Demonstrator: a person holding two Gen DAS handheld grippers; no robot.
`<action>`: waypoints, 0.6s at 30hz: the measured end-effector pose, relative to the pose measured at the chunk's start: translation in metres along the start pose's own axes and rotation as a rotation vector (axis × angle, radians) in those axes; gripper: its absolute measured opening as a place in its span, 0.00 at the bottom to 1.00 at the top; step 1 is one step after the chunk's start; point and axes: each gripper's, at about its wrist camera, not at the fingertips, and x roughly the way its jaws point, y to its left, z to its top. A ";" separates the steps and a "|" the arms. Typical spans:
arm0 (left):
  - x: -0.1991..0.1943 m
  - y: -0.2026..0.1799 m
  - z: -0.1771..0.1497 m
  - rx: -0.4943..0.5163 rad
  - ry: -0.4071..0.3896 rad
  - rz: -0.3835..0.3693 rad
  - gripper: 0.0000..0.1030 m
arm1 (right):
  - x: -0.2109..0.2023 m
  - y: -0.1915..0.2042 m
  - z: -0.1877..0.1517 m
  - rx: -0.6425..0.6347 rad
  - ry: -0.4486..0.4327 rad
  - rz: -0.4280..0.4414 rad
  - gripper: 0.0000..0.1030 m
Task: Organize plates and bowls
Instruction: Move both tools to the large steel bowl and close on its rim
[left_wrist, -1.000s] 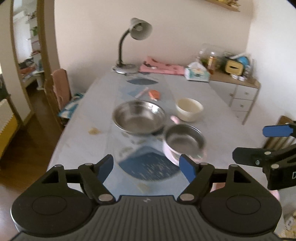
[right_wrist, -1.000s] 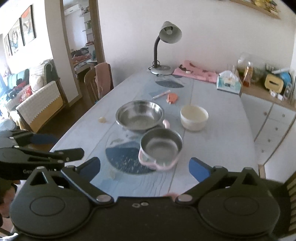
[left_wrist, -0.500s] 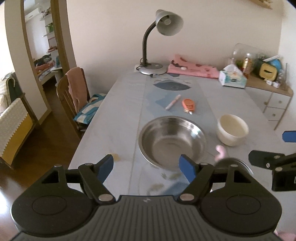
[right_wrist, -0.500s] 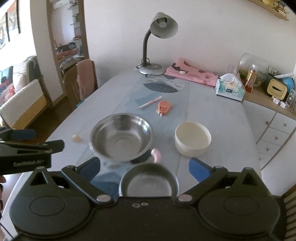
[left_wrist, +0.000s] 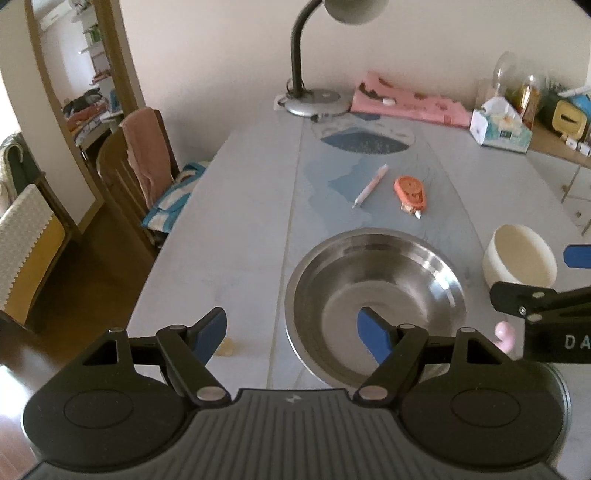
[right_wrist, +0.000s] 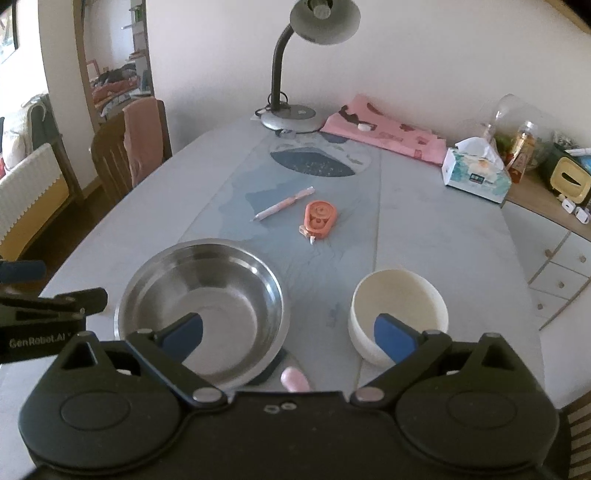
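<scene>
A wide steel bowl (left_wrist: 373, 302) (right_wrist: 201, 306) sits mid-table, with a cream bowl (left_wrist: 521, 258) (right_wrist: 399, 306) to its right. My left gripper (left_wrist: 291, 330) hangs open over the steel bowl's left rim, its right finger above the bowl's inside. In the right wrist view it (right_wrist: 62, 282) shows at the left edge. Open as well, my right gripper (right_wrist: 288, 334) spans the gap between the two bowls; the left wrist view catches it (left_wrist: 532, 275) by the cream bowl. A pink handle (right_wrist: 293, 378) (left_wrist: 504, 334) of a small pot peeks out below; the pot itself is hidden.
A pink pen (right_wrist: 284, 203) and an orange tape dispenser (right_wrist: 319, 218) lie beyond the bowls. Farther back are a desk lamp (right_wrist: 290, 118), a pink cloth (right_wrist: 388, 136) and a tissue box (right_wrist: 476, 173). A chair (left_wrist: 136, 173) with a towel stands left; a drawer cabinet (right_wrist: 561, 266) stands right.
Both grippers have moved forward over the table and come lower. The small pink-handled pot has slipped out of view beneath them; the steel and cream bowls now sit close under the fingers.
</scene>
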 end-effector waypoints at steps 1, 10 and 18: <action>0.007 -0.001 0.001 0.000 0.011 0.000 0.76 | 0.007 0.000 0.002 -0.001 0.010 0.002 0.95; 0.061 0.004 0.006 -0.040 0.119 0.004 0.75 | 0.066 -0.005 0.007 0.020 0.115 0.040 0.82; 0.091 0.010 0.000 -0.069 0.191 0.008 0.61 | 0.099 0.001 0.010 -0.007 0.168 0.061 0.70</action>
